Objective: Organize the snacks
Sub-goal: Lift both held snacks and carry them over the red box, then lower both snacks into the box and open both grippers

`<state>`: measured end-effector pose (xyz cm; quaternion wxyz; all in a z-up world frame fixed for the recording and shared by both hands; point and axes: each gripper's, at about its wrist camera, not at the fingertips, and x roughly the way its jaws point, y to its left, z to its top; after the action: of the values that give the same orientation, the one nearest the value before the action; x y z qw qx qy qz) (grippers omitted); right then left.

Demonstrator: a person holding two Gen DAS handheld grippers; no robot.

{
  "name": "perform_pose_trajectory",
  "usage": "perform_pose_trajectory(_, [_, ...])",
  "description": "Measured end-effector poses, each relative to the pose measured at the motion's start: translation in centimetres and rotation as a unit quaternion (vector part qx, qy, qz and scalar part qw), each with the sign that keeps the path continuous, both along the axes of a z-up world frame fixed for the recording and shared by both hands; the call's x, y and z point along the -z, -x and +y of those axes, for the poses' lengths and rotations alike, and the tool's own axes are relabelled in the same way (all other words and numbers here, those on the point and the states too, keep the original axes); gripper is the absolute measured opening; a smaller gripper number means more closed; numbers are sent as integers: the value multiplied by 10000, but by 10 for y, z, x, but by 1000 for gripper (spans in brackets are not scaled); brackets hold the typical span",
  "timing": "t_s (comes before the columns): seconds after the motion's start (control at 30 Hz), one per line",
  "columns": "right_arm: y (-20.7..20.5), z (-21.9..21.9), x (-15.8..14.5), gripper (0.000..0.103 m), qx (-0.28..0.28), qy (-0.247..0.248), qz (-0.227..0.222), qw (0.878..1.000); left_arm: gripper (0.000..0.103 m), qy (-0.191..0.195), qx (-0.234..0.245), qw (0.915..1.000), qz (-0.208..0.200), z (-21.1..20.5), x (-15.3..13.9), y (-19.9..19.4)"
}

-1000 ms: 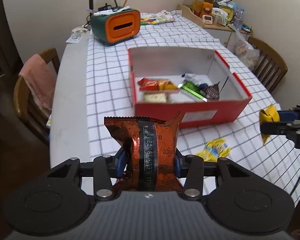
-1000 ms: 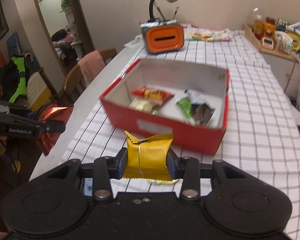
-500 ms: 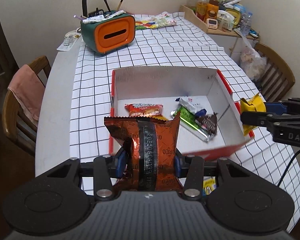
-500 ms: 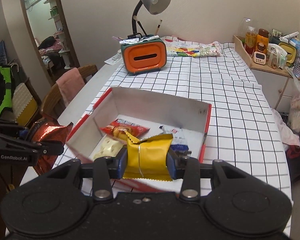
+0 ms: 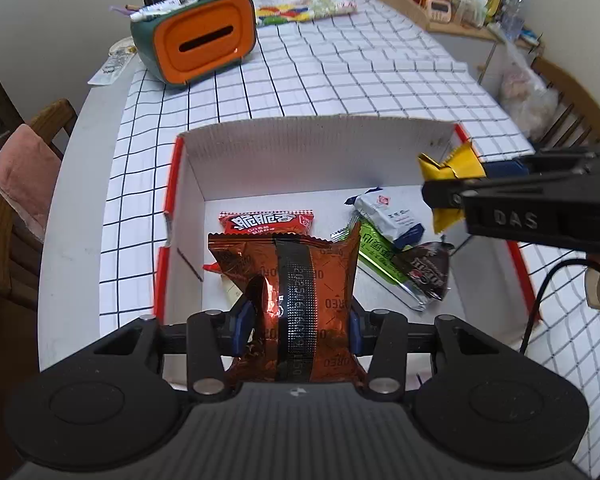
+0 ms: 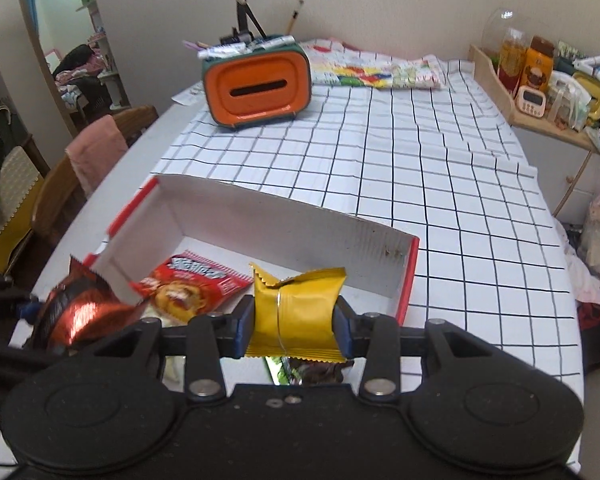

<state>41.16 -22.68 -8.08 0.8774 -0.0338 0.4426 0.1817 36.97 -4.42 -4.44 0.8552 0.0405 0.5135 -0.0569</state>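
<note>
Our left gripper (image 5: 300,320) is clamped on a crinkly copper-orange foil cookie packet (image 5: 288,300), held upright. Our right gripper (image 6: 296,326) is pinched tight on a small yellow foil sachet (image 6: 296,312). Both hang over the red cardboard box with the white inside (image 5: 188,184), which sits on the black-and-white checked tablecloth (image 5: 340,80).

On the box floor, from the left wrist camera: a red snack bag (image 5: 266,222) at twelve o'clock of our packet, and a white-and-blue pouch (image 5: 388,216), a green wrapper (image 5: 376,252) and a dark chocolate bag (image 5: 428,272) out at two o'clock.

To do this well, we judge it best to go low before letting go, so nothing bounces out. Bare floor shows at nine o'clock for the copper packet, and the yellow sachet suits the gap by the far wall. Release one at a time.
</note>
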Motion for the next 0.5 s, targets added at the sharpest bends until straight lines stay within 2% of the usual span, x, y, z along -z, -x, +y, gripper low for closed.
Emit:
perform_pose_trajectory(0.1, [-13,5,12,40,-131,29,151,9998,44,-184,22,9998,60,-7,12,-11])
perform_pose_trajectory(0.5, [-44,26,50,40,-413,142,656,9969,44,-390,-35,9979,521,-17,48,-37])
